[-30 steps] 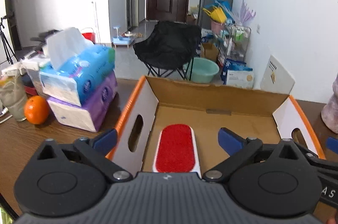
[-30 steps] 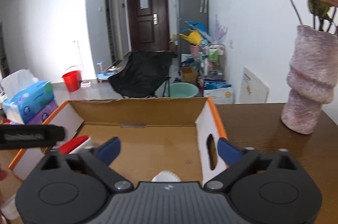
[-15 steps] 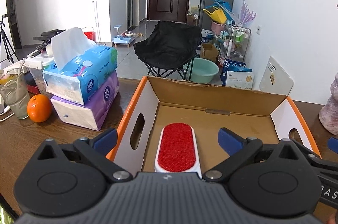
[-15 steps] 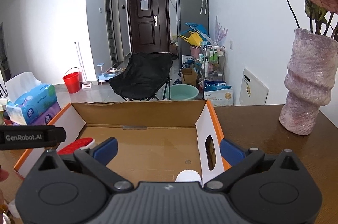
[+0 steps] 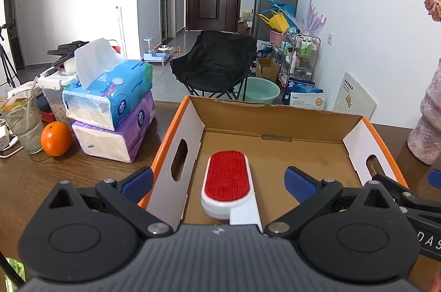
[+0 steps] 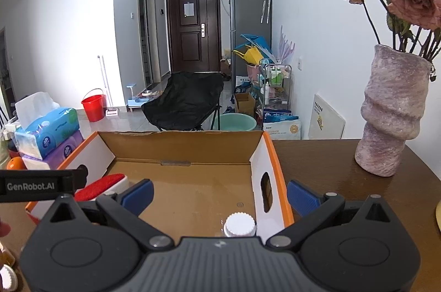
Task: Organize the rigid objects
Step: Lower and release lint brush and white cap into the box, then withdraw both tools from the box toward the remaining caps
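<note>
— Grippers first: your left gripper (image 5: 217, 181) and right gripper (image 6: 220, 195) both gape wide, holding nothing.
— And the lint brush (image 5: 226, 180)?
— Flat in the cardboard box (image 5: 275, 118), left side; probably light and stiff; pinch its white sides, not the red pile.

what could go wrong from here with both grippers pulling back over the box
1. The left gripper is open with one finger outside the cardboard box's left wall; moving sideways could snag and shift the box.
2. The right gripper likewise straddles the right wall, beside the white-capped bottle; a nudge might tip it.
3. The vase of flowers stands close on the right; a wide swing could topple it.
</note>
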The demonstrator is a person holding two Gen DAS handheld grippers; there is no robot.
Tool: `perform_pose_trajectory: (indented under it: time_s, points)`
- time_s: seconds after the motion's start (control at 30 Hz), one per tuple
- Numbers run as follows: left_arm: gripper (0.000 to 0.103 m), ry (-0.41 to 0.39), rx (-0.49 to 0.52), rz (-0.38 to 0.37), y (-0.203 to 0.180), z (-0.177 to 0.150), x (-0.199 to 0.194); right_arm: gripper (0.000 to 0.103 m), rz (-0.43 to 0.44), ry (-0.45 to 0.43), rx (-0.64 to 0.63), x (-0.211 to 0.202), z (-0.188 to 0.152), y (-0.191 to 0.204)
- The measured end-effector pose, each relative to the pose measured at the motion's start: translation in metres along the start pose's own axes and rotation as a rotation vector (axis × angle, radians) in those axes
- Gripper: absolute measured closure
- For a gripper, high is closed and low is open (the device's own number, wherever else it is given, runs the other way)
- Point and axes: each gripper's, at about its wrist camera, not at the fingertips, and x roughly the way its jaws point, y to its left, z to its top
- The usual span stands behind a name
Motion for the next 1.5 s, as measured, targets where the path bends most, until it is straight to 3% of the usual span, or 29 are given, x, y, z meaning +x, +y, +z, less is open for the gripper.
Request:
perform_pose_trajectory:
  time_s: [1.13, 1.5]
  points:
    - [0.0, -0.049, 0.033, -0.036, 0.025, -0.065, -0.114, 0.0, 0.001, -0.021, -0.022, -0.12, -0.059, 0.003]
    - [0.0, -0.071, 0.047, -0.057, 0.033, -0.089, -0.152, 0.0, 0.019, -0.026, -0.034, -0.16, -0.093, 0.014]
